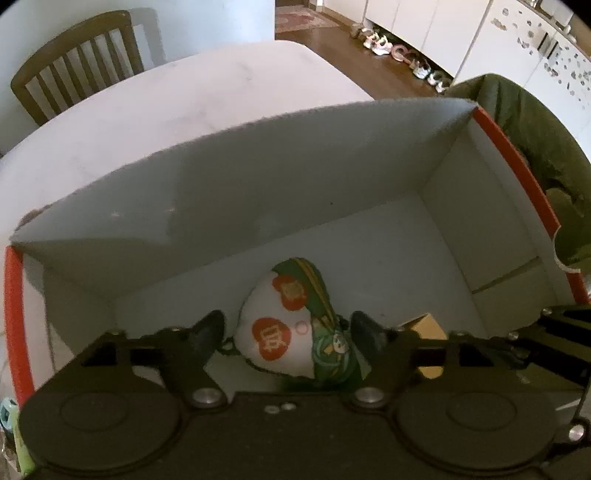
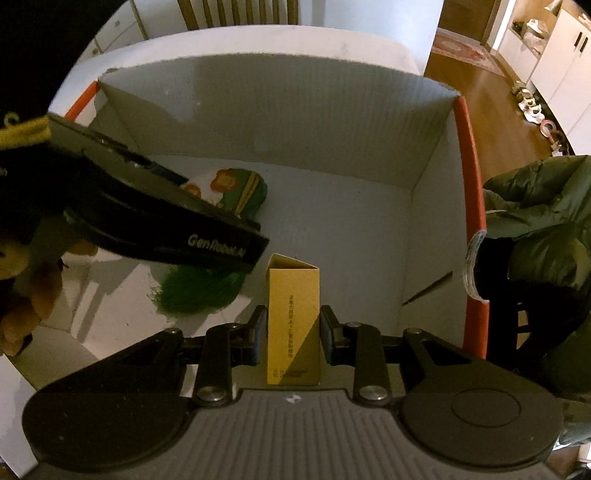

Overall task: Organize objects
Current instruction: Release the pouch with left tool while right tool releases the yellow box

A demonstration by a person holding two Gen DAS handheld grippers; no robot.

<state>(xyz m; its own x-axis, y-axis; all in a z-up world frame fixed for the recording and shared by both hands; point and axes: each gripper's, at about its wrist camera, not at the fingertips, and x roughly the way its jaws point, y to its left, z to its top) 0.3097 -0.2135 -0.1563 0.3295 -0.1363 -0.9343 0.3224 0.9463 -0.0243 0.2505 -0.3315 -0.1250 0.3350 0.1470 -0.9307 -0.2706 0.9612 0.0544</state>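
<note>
Yellow carton point(image 2: 293, 325) sits pinched in the right gripper point(image 2: 293, 334), low inside the white box point(image 2: 295, 110) — best set flat before letting go; left gripper point(image 1: 288, 328) straddles the pouch point(image 1: 295, 321), spread wide.

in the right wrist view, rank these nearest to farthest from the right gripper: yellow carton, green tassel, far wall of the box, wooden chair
1. Yellow carton: between the jaws of the right gripper.
2. Green tassel: on the box floor, ahead and to the left.
3. Far wall of the box: straight ahead, past the floor.
4. Wooden chair: beyond the table, at the top of the view.
</note>
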